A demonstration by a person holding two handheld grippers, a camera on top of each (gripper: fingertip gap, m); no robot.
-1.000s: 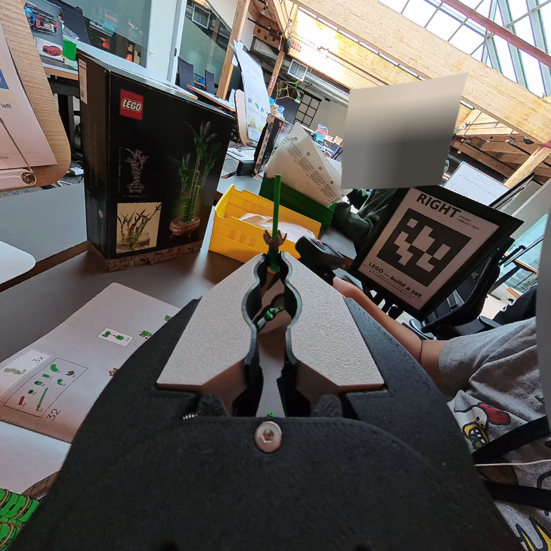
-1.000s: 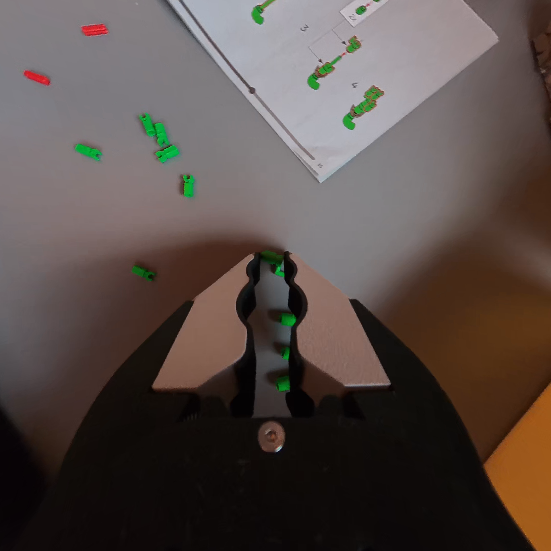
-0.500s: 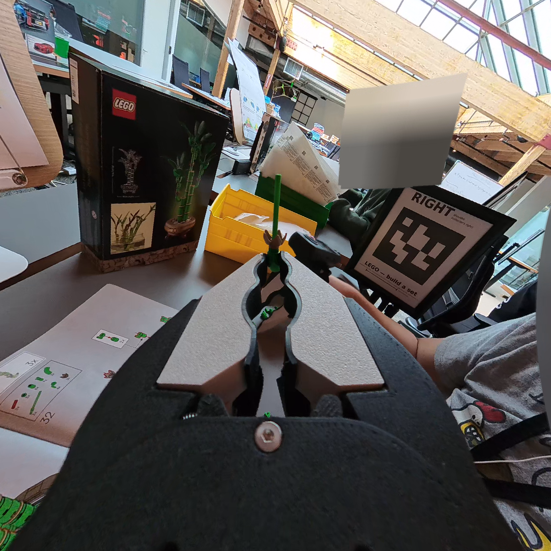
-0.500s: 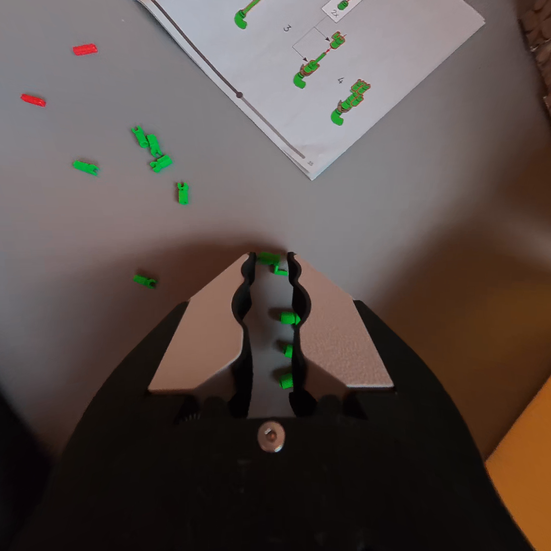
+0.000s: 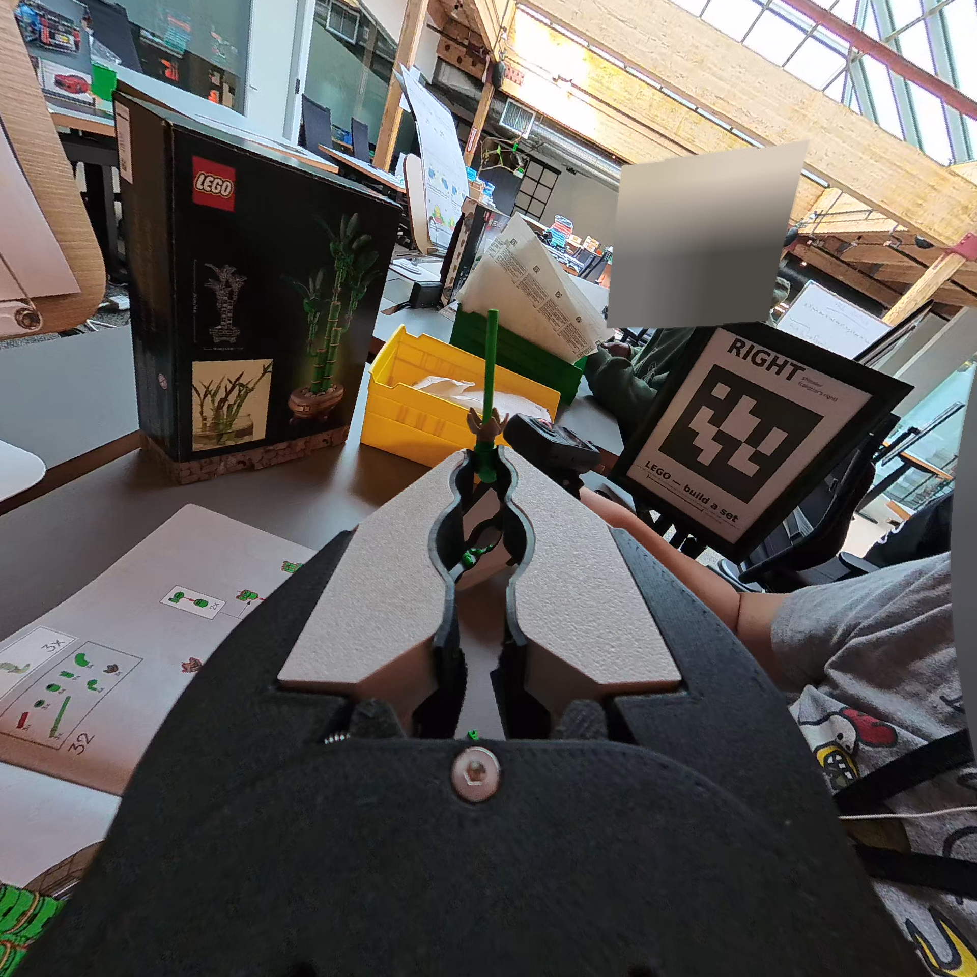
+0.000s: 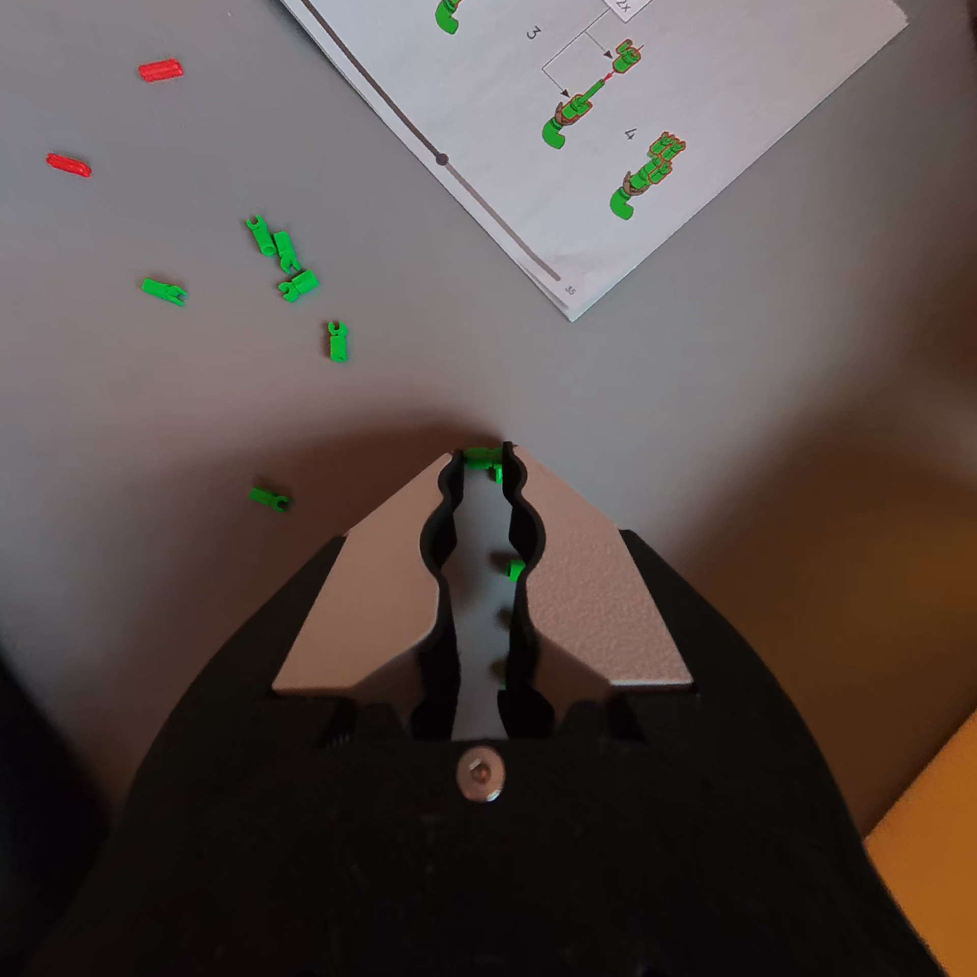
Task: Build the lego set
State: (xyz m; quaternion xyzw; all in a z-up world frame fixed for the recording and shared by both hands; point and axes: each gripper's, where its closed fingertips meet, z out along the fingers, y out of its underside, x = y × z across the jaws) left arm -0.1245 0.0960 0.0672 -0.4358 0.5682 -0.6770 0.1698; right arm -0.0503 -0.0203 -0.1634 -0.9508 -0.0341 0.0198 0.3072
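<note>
Two grippers are at work, and the coming move is judged to turn on how their loads line up. At the left gripper (image 5: 484, 465), the jaws are pressed together on the foot of a thin green stem (image 5: 490, 365), which is held upright with its long axis pointing up and away from the tips; a small brown leaf collar (image 5: 489, 423) is seen just above the pinch. At the right gripper (image 6: 484, 460), aimed straight down at the grey table (image 6: 687, 423), a small green clip piece (image 6: 482, 457) is pinched right at the tips, lying crosswise between them. More green clips (image 6: 285, 254) are scattered on the table up and to the left of the jaws, well apart from them, with two red pins (image 6: 161, 70) farther off. The instruction booklet (image 6: 608, 106) is spread up and to the right. For joining, the clip would likely have to be lifted and turned toward the stem, so the right side is judged the mover.
</note>
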